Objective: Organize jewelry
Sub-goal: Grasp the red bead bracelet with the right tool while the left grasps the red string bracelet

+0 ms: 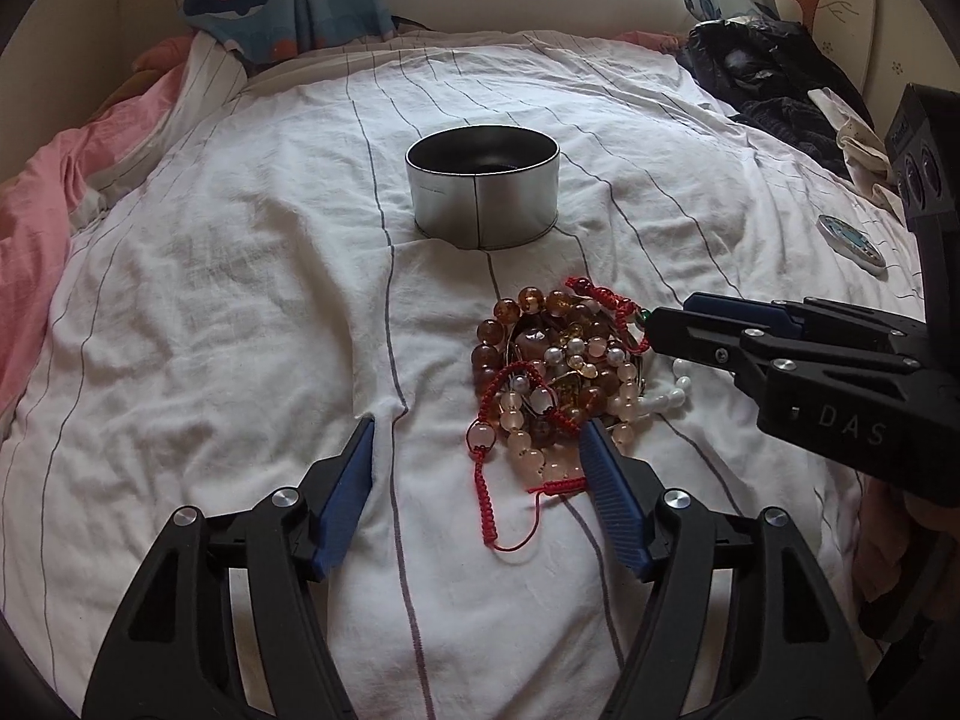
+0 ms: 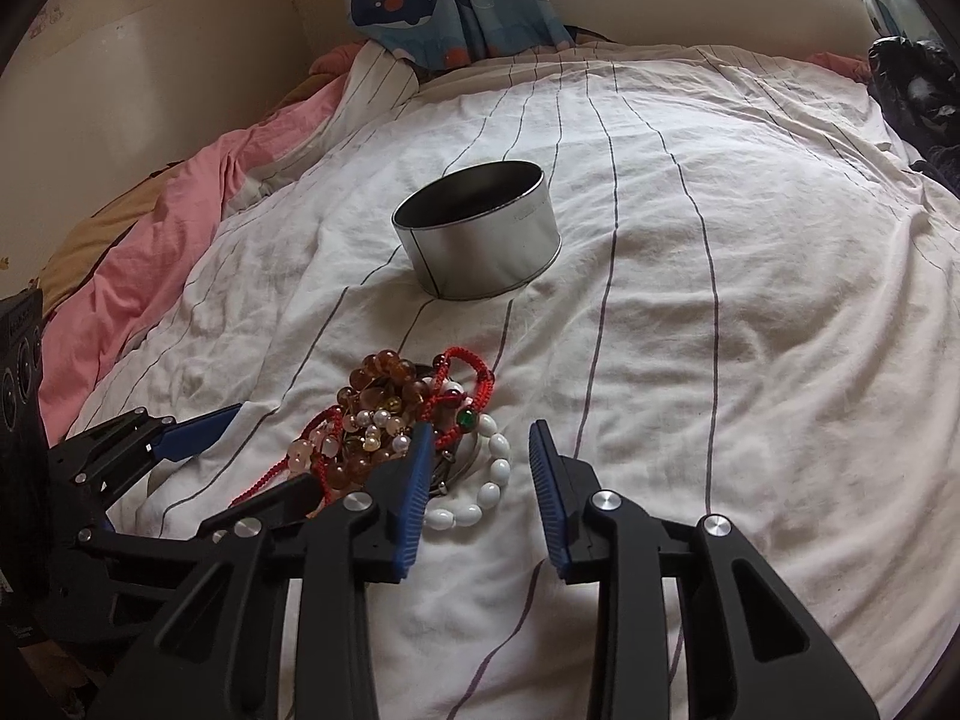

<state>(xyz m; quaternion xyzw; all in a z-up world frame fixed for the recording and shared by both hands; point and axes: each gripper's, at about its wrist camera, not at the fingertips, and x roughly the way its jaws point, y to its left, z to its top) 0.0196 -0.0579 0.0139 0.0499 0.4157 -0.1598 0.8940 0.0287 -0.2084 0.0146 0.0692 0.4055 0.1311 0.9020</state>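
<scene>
Left wrist view: the left gripper (image 1: 477, 450) tilts down over the bed (image 1: 240, 300), jaws apart, nothing clasped, beside the jewelry pile (image 1: 558, 366) before the tin (image 1: 483, 192). The right gripper (image 2: 480, 456), jaws parted and empty, straddles white beads (image 2: 495, 468). Only the left view shows a round disc (image 1: 852, 240).

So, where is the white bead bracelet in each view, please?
Left wrist view: white bracelet lies right of centre, at the pile's right edge, mostly hidden under the right gripper.
Right wrist view: it lies low at centre, between that gripper's open fingers, near the left one.
Shared landmark: the metal tin, beyond the pile in both.
</scene>
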